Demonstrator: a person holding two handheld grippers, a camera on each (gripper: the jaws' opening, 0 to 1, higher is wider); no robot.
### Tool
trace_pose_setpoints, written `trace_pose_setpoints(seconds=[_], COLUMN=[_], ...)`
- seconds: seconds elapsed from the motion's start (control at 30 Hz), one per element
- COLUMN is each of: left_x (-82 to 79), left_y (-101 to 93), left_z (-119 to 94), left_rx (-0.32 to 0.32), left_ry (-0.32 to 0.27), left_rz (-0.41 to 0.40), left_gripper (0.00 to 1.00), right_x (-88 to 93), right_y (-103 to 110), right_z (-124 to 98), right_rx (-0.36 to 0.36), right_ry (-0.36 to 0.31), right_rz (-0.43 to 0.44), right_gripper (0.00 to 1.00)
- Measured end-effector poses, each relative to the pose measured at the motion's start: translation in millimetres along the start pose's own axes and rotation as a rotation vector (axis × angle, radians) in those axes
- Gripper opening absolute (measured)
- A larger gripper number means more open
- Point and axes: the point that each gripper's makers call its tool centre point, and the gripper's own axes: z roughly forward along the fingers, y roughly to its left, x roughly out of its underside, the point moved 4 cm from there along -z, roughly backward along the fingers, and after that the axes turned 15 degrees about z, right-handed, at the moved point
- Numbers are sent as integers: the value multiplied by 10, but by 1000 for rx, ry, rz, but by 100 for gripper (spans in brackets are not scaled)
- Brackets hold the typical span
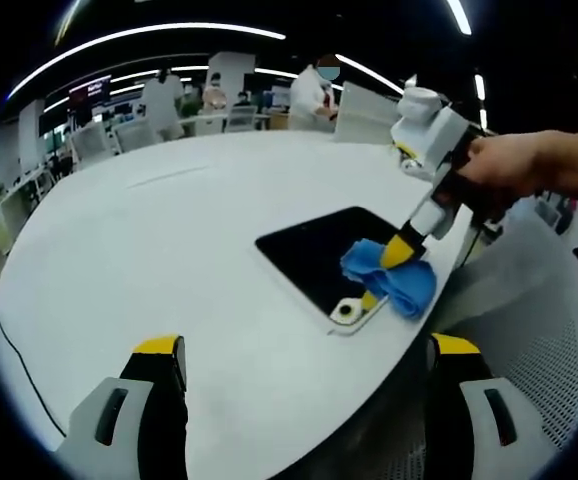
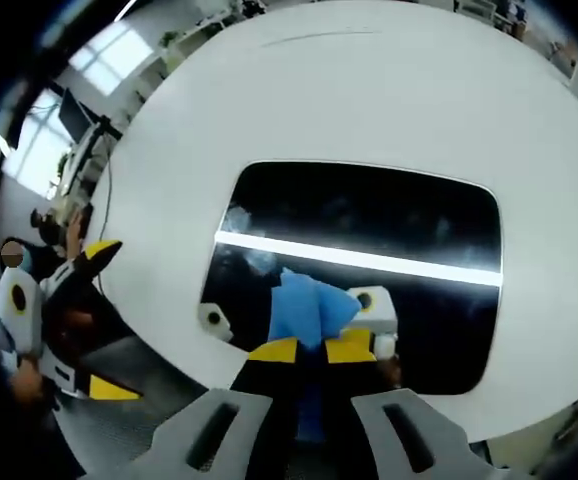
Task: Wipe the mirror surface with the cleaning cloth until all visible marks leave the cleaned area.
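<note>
A big white table fills most of both views. It is round at the edges and bare around the mirror.

The mirror lies flat on the table, close to the near edge. It is a dark rectangle with round corners. A long bright light shows in it like a white stripe. Pale smudges sit on the glass, mostly on the left part in the right gripper view, near the stripe.

The blue cleaning cloth sits on the mirror, at its near side. It is bunched up, not spread flat.

The right gripper pinches the cloth between its yellow tips and pushes it down on the glass. In the left gripper view you can see a hand holding that tool.

The left gripper hangs above the table with its jaws spread wide. It holds nothing.

To wipe well, I think the cloth should stay flat on the glass and slide slowly toward the pale smudges. Push gently, so the mirror does not skid off the edge. The free tool could hold the mirror down.
</note>
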Motion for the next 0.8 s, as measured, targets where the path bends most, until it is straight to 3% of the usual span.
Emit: trace_pose_setpoints(seconds=[0.8], left_x=[9], left_y=[-7], left_z=[-7], left_rx=[-4], left_ry=[5], left_rz=[-7], left_gripper=[100], right_x=[-110], right_y=[-25], right_z=[3], right_rx=[15], right_ry=[-18], right_rz=[-15], right_gripper=[2])
